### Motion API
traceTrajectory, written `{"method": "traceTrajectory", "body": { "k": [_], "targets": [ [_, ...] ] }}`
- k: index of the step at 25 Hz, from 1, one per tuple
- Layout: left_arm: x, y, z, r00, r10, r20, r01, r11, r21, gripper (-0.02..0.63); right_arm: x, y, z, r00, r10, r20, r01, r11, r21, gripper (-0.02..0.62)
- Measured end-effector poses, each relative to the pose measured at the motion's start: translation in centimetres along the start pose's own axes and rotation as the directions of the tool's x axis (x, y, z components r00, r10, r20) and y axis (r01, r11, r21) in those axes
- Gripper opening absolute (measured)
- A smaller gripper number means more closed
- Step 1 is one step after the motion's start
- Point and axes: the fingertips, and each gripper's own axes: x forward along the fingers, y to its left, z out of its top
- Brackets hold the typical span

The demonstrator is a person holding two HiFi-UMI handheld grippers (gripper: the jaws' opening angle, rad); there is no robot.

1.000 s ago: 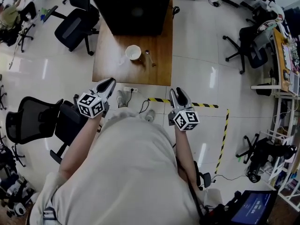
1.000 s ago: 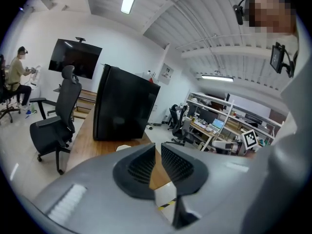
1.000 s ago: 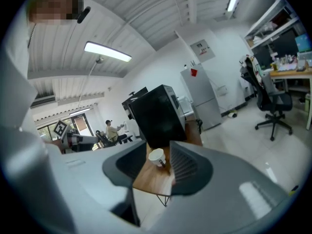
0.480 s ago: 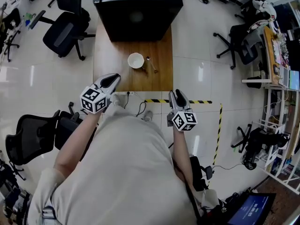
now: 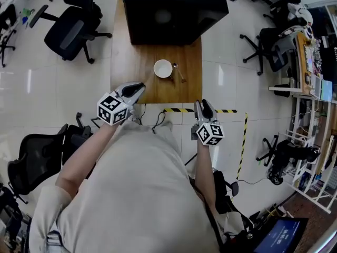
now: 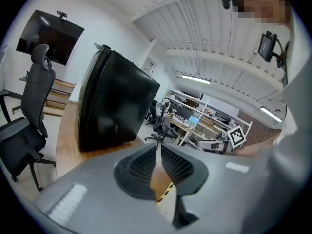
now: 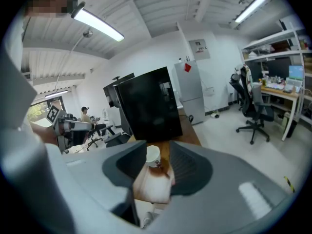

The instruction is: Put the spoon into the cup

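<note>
Walked closer, so the table (image 5: pixel 131 73) edge sat near my tongs; left tongs (image 5: pixel 139 86) clenched empty, right tongs (image 5: pixel 203 104) released; spoon (image 5: pixel 179 71) lay beside cup (image 5: pixel 162 68), upper middle, ungrabbed.

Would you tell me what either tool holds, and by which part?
Nothing: left tool and right tool are empty; the spoon lies beside the cup.
</note>
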Motion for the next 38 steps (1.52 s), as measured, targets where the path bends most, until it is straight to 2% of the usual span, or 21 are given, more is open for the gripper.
{"method": "traceTrajectory", "body": {
  "k": [4, 10, 17, 24, 33, 38],
  "targets": [
    [-1.1, 0.4, 1.0, 1.0, -0.016, 0.025, 0.017, 0.998, -0.054, 0.017, 1.0, 0.0, -0.7, 0.999, -0.017, -0.033, 0.018, 1.0, 0.006, 0.14],
    [-3.1, 1.3, 3.2, 0.996, -0.016, 0.086, 0.022, 0.997, -0.076, 0.017, 3.4, 0.5, -0.7, 0.994, -0.026, -0.11, 0.022, 0.999, -0.038, 0.14],
    [-5.1, 3.0, 1.8, 0.993, -0.026, 0.111, 0.037, 0.995, -0.095, 0.017, 5.9, 2.0, -1.2, 0.979, -0.035, -0.201, 0.009, 0.992, -0.129, 0.14],
    [-6.6, 5.1, 2.1, 0.988, 0.021, 0.15, 0.001, 0.99, -0.141, 0.017, 8.8, 1.6, -2.4, 0.96, -0.056, -0.274, 0.005, 0.983, -0.184, 0.14],
    [-4.6, 4.8, 2.9, 0.991, 0.072, 0.113, -0.059, 0.991, -0.117, 0.017, 12.1, -0.9, -5.5, 0.94, -0.029, -0.341, -0.05, 0.974, -0.222, 0.14],
    [-3.3, 4.5, 3.6, 0.986, 0.139, 0.094, -0.13, 0.987, -0.094, 0.017, 14.6, -3.4, -8.6, 0.903, -0.02, -0.43, -0.122, 0.946, -0.301, 0.141]
  ]
}}
